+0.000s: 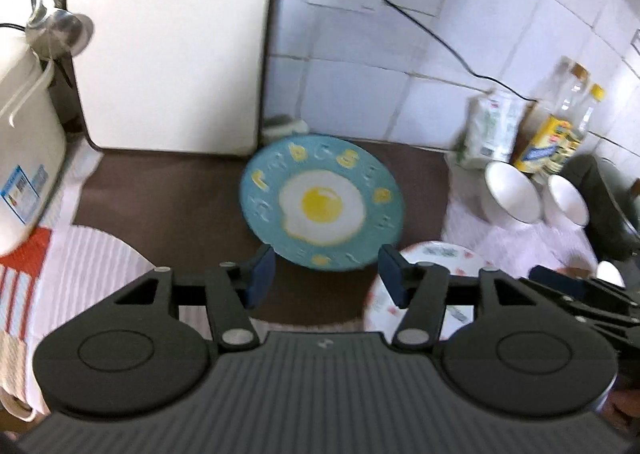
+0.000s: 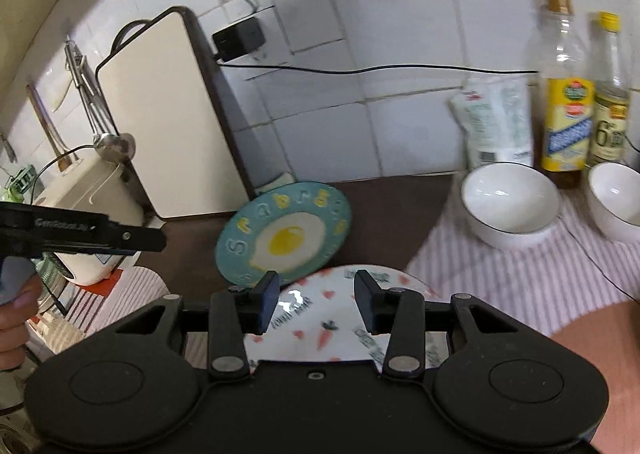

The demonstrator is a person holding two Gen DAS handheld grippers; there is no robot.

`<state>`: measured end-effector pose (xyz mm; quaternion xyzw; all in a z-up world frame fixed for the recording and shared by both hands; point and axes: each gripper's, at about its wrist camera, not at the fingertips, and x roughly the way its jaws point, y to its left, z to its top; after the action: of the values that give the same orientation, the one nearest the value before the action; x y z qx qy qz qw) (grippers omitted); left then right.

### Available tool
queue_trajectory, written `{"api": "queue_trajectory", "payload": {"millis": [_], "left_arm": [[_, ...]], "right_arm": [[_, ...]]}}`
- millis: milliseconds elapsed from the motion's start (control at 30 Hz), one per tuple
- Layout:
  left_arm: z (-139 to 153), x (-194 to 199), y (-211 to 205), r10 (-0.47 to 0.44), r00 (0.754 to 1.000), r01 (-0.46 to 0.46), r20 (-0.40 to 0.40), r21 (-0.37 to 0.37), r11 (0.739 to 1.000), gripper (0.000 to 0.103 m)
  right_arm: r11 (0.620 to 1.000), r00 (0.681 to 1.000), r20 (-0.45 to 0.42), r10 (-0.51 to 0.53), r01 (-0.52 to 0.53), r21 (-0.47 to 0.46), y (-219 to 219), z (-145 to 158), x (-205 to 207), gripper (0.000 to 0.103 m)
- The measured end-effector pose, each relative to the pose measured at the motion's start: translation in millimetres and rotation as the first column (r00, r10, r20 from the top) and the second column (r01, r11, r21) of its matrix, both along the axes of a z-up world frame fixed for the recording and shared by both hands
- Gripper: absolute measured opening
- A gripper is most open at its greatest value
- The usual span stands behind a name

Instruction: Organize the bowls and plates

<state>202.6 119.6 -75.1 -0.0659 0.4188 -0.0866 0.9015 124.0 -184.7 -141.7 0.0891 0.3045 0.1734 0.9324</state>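
Note:
A blue plate [image 1: 322,203] with a fried-egg picture lies on the brown counter, also in the right wrist view [image 2: 284,234]. A white plate [image 2: 320,318] with hearts and carrots lies in front of it to the right, and also shows in the left wrist view [image 1: 432,258]. Two white bowls [image 2: 510,201] [image 2: 616,201] stand on a striped cloth at the right. My left gripper [image 1: 326,274] is open and empty just before the blue plate's near rim. My right gripper [image 2: 316,302] is open and empty above the white plate.
A cream appliance [image 1: 168,41] stands against the tiled wall at the back left, with a white cooker [image 1: 24,157] and a hanging ladle [image 1: 60,31] beside it. Two bottles [image 2: 566,93] and a white pouch [image 2: 496,121] stand behind the bowls. A black cable [image 2: 380,69] runs along the wall.

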Motion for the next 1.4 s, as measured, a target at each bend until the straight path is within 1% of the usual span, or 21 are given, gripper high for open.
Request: {"api": "queue_trajectory", "payload": {"millis": [133,267,433,500,600,700,800,900,967,1033,1067,1100,1133,1200,1267,1333,1400], "left_arm": [[-4.6,17.6,21.8,0.007,1.000,-0.007,-0.003,0.001,1.000,0.057],[-8.2,32.7,37.7,-0.021,1.000,0.021,0.021,-0.002,1.000,0.062],[-23.7,64.2,43.7,-0.077,0.996,0.076,0.034,0.044,0.996,0.063],[-33.3,76.0,44.7,-0.090,0.996,0.088,0.027,0.051,0.995,0.063],[-54.7,96.2,46.2,-0.097,0.995,0.097,-0.014,0.047,0.994,0.063],[-77.6,113.7,47.8,-0.097,0.993,0.100,-0.072,0.040,0.994,0.062],[-93.9,126.5,47.2,-0.098,0.990,0.103,-0.101,0.045,0.994,0.061],[-105.3,139.8,47.8,-0.103,0.986,0.107,-0.132,0.023,0.994,0.061],[-110.1,146.6,46.5,-0.105,0.983,0.110,-0.147,0.021,0.994,0.060],[-114.7,153.2,46.1,-0.110,0.981,0.113,-0.161,0.009,0.994,0.054],[-116.1,155.0,45.5,-0.113,0.980,0.115,-0.163,0.006,0.993,0.044],[-118.1,157.6,44.8,-0.120,0.979,0.122,-0.165,0.004,0.992,0.038],[-119.4,159.2,44.0,-0.125,0.978,0.127,-0.169,0.002,0.992,0.036],[-122.3,162.7,43.4,-0.125,0.975,0.125,-0.184,-0.008,0.992,0.027],[-125.7,165.3,43.4,-0.120,0.973,0.121,-0.198,-0.007,0.993,0.023],[-130.2,168.5,45.8,-0.118,0.969,0.115,-0.217,-0.024,0.993,0.021],[-134.7,171.9,49.2,-0.112,0.964,0.099,-0.242,-0.064,0.993,0.020]], "right_arm": [[1.000,1.000,0.003,0.000,0.000,-0.005,21.2,-0.4,20.9,0.047],[0.995,0.998,0.009,-0.062,0.061,0.077,32.4,-12.8,48.5,0.047],[0.989,0.989,-0.025,-0.143,0.143,0.025,51.9,-31.3,90.2,0.047],[0.983,0.981,-0.061,-0.183,0.185,0.021,54.0,-40.9,107.0,0.047],[0.971,0.966,-0.110,-0.233,0.237,0.025,52.8,-54.5,125.7,0.047],[0.966,0.959,-0.144,-0.242,0.253,0.056,50.7,-62.6,140.0,0.047],[0.965,0.952,-0.171,-0.253,0.261,0.026,52.5,-70.8,154.7,0.047],[0.966,0.950,-0.187,-0.250,0.257,0.013,55.0,-77.5,165.6,0.047],[0.967,0.948,-0.201,-0.248,0.256,0.011,56.2,-81.1,170.3,0.047],[0.966,0.944,-0.218,-0.247,0.258,0.027,56.0,-84.2,172.7,0.047],[0.965,0.943,-0.224,-0.245,0.260,0.036,55.9,-85.4,173.7,0.047],[0.965,0.944,-0.226,-0.241,0.258,0.047,56.2,-86.4,174.0,0.046],[0.966,0.945,-0.228,-0.236,0.254,0.054,56.9,-87.4,174.3,0.044],[0.968,0.946,-0.232,-0.226,0.245,0.060,59.6,-88.4,175.7,0.038],[0.968,0.946,-0.233,-0.227,0.246,0.058,61.0,-89.1,177.9,0.037],[0.965,0.944,-0.237,-0.230,0.252,0.067,59.5,-90.4,178.2,0.033],[0.961,0.938,-0.251,-0.238,0.265,0.078,56.0,-93.2,178.5,0.022]]}}
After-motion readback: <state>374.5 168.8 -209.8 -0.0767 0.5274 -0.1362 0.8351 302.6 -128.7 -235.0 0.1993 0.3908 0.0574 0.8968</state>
